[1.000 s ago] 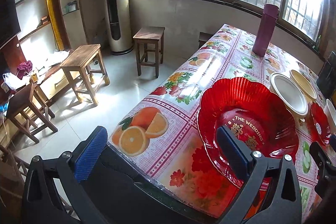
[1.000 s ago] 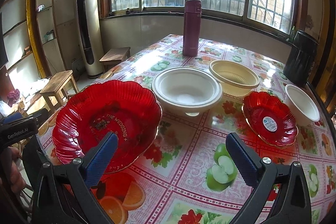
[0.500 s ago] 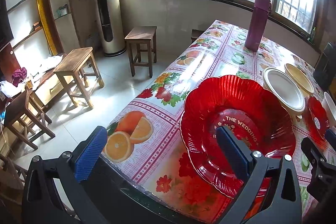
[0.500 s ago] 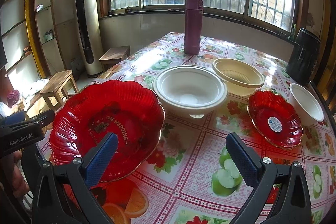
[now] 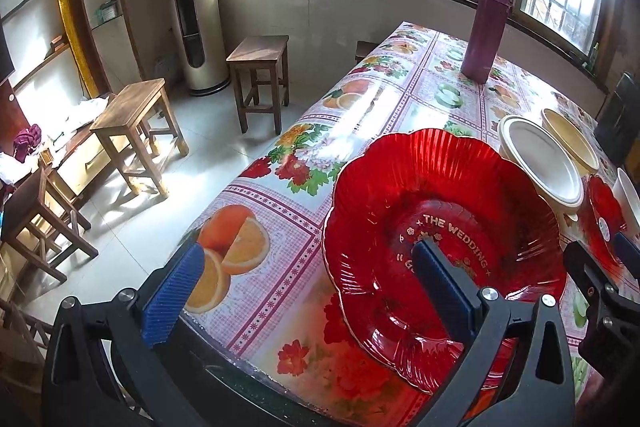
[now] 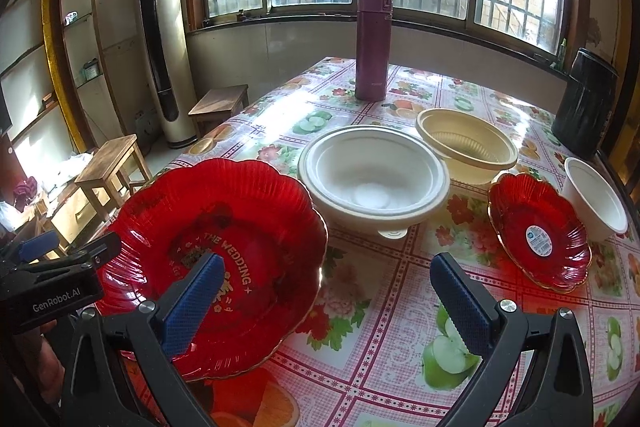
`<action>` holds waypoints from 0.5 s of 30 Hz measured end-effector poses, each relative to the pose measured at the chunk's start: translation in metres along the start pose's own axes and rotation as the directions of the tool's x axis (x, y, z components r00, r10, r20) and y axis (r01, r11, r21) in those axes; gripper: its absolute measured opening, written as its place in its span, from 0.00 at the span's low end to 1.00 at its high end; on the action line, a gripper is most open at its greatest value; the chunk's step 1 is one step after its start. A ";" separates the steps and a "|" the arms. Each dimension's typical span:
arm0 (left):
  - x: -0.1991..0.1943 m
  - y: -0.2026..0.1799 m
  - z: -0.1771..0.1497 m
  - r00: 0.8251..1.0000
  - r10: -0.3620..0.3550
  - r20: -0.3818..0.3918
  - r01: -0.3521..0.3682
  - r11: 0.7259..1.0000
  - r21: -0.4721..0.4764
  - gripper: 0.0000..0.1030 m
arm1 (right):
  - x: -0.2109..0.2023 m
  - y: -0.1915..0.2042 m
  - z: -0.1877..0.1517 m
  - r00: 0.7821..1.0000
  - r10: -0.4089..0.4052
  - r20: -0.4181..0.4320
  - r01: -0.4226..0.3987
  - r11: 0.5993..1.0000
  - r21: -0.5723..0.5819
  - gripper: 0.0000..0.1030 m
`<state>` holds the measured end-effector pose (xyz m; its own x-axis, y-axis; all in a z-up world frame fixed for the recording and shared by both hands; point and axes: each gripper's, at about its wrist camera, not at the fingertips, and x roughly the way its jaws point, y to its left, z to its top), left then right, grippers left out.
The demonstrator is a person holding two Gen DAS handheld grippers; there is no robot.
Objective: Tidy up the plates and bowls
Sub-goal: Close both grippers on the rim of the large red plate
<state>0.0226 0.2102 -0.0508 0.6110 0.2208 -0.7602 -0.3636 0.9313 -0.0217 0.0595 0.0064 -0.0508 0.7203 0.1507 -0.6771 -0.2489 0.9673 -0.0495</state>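
My left claw [image 5: 306, 279] hangs wide open and empty at the table's near corner, one finger over the large red plate [image 6: 212, 259], whose near edge looks lifted off the fruit-print cloth [image 6: 376, 315]. My right claw [image 6: 324, 301], equally spread and holding nothing, faces the row I mean to sort. Beyond the plate sits the white bowl [image 6: 376, 183], then the cream bowl [image 6: 466, 147] just behind it, the small red plate [image 6: 538, 231] and a small white bowl [image 6: 596, 199] at far right. Stacking like with like seems the aim; nothing is nested yet.
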 end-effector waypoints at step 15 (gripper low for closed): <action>0.032 -0.018 -0.003 0.994 0.008 -0.113 -0.003 0.999 0.050 1.00 | 0.054 -0.021 -0.001 0.988 0.073 -0.135 -0.055 0.990 0.132 0.90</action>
<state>0.0467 0.1994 -0.0761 0.5250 0.1944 -0.8286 -0.3296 0.9440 0.0127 0.1029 -0.0060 -0.0874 0.6060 0.1920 -0.7719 -0.2008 0.9759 0.0851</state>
